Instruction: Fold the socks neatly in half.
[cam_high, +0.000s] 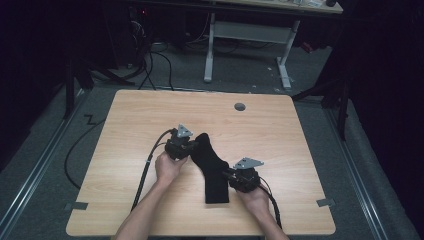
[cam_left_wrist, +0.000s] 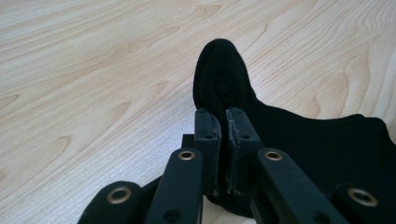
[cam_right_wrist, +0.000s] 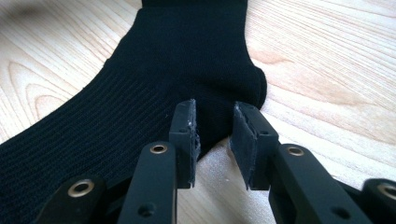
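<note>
Your light wood desk (cam_high: 130, 115) sits in a dark room; up close, left gripper (cam_left_wrist: 223, 122) fingers pinch the black sock (cam_high: 212, 170), right gripper (cam_right_wrist: 215, 122) fingers narrowly gapped at its edge.

No text, label, brand, number or sign can be read anywhere.

Bare left forearm enters from the lower edge, angled up and to the right; its hand (cam_high: 167, 166) grips the black two-jaw left claw (cam_left_wrist: 223, 140), jaws pressed nearly together. Bare right forearm enters lower right; its hand (cam_high: 255, 199) holds the black right claw (cam_right_wrist: 215, 140), pointing left, jaws parted by a moderate gap. Each claw carries a grey three-cornered plate and a black cable.
</note>
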